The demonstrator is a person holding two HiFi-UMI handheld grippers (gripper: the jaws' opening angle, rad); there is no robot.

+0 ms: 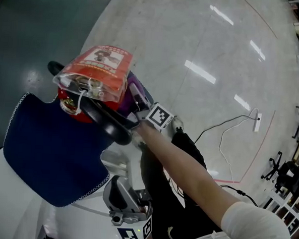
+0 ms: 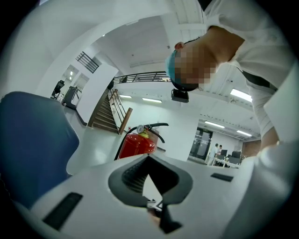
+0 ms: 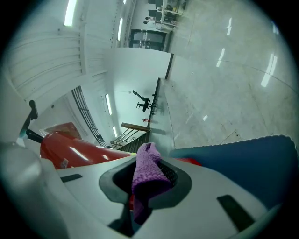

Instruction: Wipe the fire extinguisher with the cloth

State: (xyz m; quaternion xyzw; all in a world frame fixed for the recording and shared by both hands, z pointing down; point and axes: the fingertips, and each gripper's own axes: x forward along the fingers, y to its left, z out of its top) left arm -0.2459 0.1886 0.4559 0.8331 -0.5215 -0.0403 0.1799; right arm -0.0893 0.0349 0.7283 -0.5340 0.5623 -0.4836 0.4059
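Head view: a red metal fire extinguisher [image 1: 74,109] with a black handle sits upper left, over a dark blue white-edged mat [image 1: 51,151]. Just beside its top, the right gripper [image 1: 140,102] pinches a purple knitted cloth [image 1: 133,85]. The left gripper [image 1: 115,192] is at bottom centre.

Left gripper view: the jaws are pressed together on nothing, and the extinguisher [image 2: 137,144] stands at centre.

Right gripper view: the jaws pinch the cloth [image 3: 147,175], and the extinguisher [image 3: 74,151] lies at the left.

No print can be read; the red tag [image 1: 103,58] on the fire extinguisher [image 1: 70,99] seems printed, but too blurred.
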